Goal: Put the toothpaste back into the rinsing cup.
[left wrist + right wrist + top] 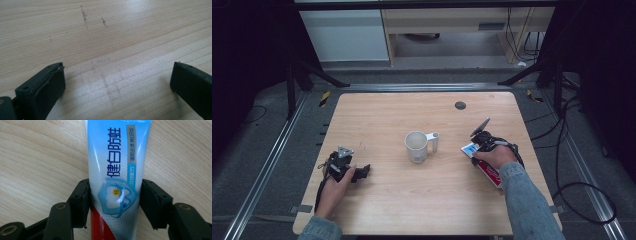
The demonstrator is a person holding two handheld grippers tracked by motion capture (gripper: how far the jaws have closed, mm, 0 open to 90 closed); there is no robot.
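While jaws pinch glossy toothpaste tube [113, 170], woodgrain table [37, 165]

A white mug [416, 146] stands upright near the middle of the light wooden desk [387, 200], handle turned to the right. Farther back sits a dark round grommet [460, 105]; black cables [582, 190] trail across the grey floor [262, 150].
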